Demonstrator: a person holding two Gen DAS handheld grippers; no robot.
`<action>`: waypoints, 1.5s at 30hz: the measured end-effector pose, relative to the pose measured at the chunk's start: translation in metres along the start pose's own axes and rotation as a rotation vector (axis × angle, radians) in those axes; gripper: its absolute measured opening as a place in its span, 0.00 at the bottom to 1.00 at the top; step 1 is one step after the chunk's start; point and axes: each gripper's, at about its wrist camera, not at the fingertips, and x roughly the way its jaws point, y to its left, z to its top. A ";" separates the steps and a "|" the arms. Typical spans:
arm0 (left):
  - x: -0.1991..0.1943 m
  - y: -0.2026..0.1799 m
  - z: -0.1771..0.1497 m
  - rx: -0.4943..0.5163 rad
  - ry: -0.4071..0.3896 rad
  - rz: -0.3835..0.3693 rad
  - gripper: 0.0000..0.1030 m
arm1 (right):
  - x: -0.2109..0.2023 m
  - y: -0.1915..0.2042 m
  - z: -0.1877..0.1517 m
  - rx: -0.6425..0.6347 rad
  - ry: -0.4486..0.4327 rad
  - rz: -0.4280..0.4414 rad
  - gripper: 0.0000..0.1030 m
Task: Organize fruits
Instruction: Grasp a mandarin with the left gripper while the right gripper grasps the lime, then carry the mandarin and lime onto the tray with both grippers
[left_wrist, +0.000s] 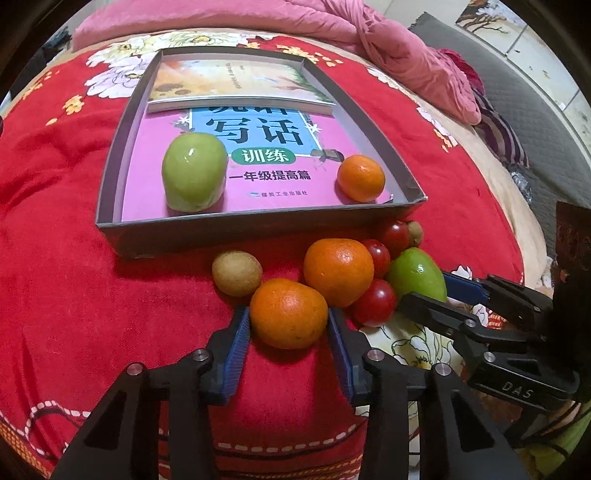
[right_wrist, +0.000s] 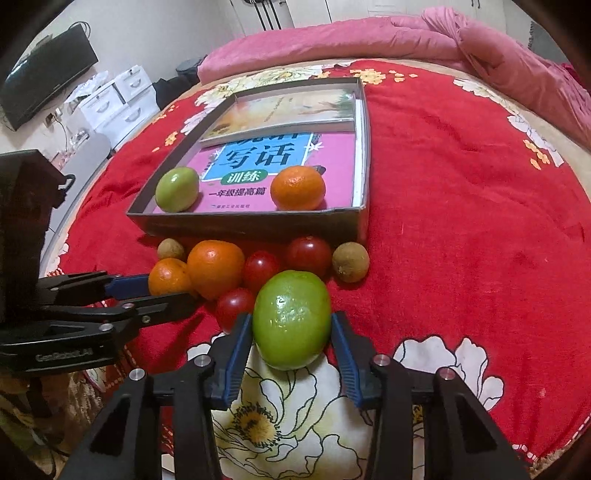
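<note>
Red blanket (left_wrist: 74, 295) with white flowers covers the bed where you work, and a pink quilt (left_wrist: 332, 29) lies bunched at the far side.

From your left wrist camera, you see the grey tray (left_wrist: 110, 177) with two books inside. A green fruit (left_wrist: 194, 171) and a small orange (left_wrist: 361, 178) sit on the pink book (left_wrist: 266, 184). In front of the tray lies a loose group: a kiwi (left_wrist: 237, 273), a big orange (left_wrist: 338, 272), red tomatoes (left_wrist: 375, 302) and a second green fruit (left_wrist: 419, 275). Your left gripper (left_wrist: 290, 332) has its blue pads on both sides of the near orange (left_wrist: 289, 313), touching it or almost. Whether it presses I cannot tell. Your right gripper (left_wrist: 448, 295) comes in from the right, around the second green fruit.

Your right wrist camera shows what the first does not: a dark screen (right_wrist: 48, 74) and white drawers (right_wrist: 118, 99) at the left wall, and a second kiwi (right_wrist: 350, 262) just beside the tray's near right corner. There the right gripper (right_wrist: 291, 332) stands with its pads at both sides of the green fruit (right_wrist: 291, 319), very close; a firm grip I cannot confirm. The left gripper (right_wrist: 162, 291) reaches the near orange (right_wrist: 168, 277) from the left.
</note>
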 end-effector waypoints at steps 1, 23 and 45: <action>0.000 0.001 0.000 -0.005 -0.001 -0.005 0.42 | -0.001 0.000 0.000 0.002 -0.003 0.002 0.42; -0.046 -0.010 0.003 0.008 -0.109 -0.050 0.41 | -0.038 0.005 0.008 -0.011 -0.173 0.055 0.42; -0.067 -0.014 0.036 0.006 -0.206 -0.007 0.41 | -0.058 -0.003 0.028 -0.052 -0.294 0.006 0.42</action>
